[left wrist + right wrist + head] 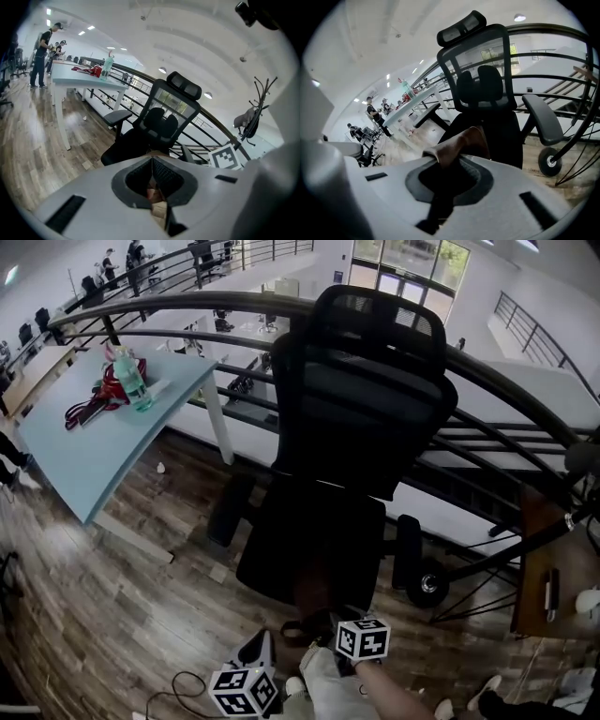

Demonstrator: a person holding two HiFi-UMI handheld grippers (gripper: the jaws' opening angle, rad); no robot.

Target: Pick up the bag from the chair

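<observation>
Two claws sat at the front edge of the chair [356, 409], at 6 o'clock in the head view. The right claw [445, 161] was clamped on a fold of the brown bag [464, 143] — the bag hung at the seat's near rim. The left claw [152, 161] had its jaws pressed together, with an unidentifiable tan scrap low between them. A bottle [131, 381] stood on the tabletop [84, 456] at 10 o'clock.
</observation>
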